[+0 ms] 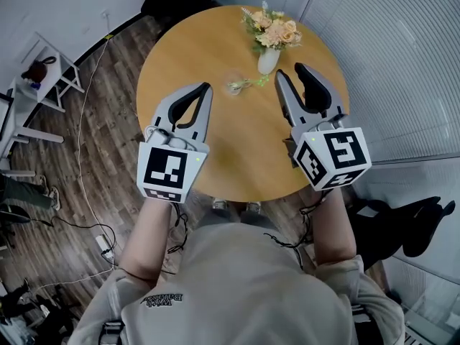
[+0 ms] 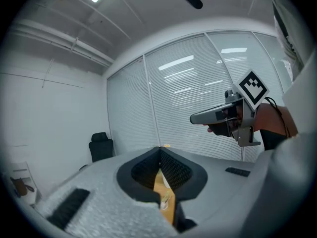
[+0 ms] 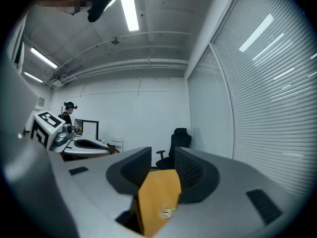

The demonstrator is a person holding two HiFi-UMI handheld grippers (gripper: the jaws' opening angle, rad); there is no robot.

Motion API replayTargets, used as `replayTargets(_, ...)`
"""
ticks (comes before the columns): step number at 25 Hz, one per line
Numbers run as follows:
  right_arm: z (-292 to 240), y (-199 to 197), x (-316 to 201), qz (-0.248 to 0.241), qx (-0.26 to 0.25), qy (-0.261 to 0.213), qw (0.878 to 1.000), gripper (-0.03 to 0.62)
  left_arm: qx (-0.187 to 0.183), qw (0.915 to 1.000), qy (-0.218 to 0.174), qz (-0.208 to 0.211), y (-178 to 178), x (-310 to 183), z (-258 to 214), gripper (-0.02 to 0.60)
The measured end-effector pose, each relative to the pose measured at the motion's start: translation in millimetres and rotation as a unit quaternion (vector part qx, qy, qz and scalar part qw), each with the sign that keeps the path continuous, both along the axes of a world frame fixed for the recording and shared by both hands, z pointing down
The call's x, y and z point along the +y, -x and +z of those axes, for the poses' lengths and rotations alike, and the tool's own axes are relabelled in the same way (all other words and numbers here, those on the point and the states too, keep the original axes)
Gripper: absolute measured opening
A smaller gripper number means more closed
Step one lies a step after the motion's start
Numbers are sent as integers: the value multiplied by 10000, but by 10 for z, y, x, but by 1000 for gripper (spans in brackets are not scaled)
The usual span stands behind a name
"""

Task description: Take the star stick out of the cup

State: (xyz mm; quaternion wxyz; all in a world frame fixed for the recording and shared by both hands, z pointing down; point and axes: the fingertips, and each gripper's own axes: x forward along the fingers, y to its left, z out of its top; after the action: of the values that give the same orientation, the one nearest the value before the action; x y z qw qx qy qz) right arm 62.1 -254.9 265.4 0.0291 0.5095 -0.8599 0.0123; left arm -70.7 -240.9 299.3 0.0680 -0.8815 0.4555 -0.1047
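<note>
Ahead on surface (image 1: 244, 146), between closed left gripper (image 1: 206, 88) and open, empty right gripper (image 1: 289, 71): cup (image 1: 236, 85) with stick (image 1: 246, 83), nearer left.

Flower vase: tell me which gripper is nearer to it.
Right. The right gripper, jaws open, sits just right of the flower vase in the head view; the left gripper, shut, is farther left, past the cup.

Tan table (image 1: 244, 142); white vase (image 1: 267, 61), peach flowers (image 1: 274, 31); grey left gripper (image 1: 206, 87) and right gripper (image 1: 290, 70), black-and-white patterned cubes (image 1: 171, 169); brown plank floor (image 1: 86, 192).
</note>
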Motion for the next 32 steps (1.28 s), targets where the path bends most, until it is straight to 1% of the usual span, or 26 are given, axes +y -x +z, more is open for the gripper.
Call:
replayTargets(2,70,-1,-189,17,-82,124,9999,132,68,10000,27,-64,-17,-130,19,20)
replayTargets(3,112,-8,-280,44,-118,180,9998,135,45,10000,11,-77,-35,-189,33,20)
replayTargets(6,222,-49,-493,196,-178,294,9992,150,-272,9996,-124,17,-126,-307,98,20)
replayTargets(8,321,-84,-600,283,-144,393,9987,158,-366,9992,-121,126,-182,-363,160,20)
replayTargets(12,649,-156,-796,398,-55,723,9966,164,-327,9992,93,192,-219,-514,331,20)
replayTargets(16,1026,-157,-925,383,-30,1134,9928,167,-266,9989,277,258,-243,-603,478,20)
replayTargets(20,1469,-223,-1051,511,-60,1580,9861,167,-285,9982,458,275,-295,-687,700,20)
replayTargets(23,1828,-293,-1168,646,-135,1873,9801,166,-376,9970,621,251,-295,-757,939,20)
replayTargets(27,2278,-304,-1232,638,-167,2281,9714,166,-285,9945,989,212,-244,-778,1234,20)
replayTargets(32,2643,-272,-1255,692,-342,2726,9590,166,-278,9926,1175,162,-223,-756,1433,20)
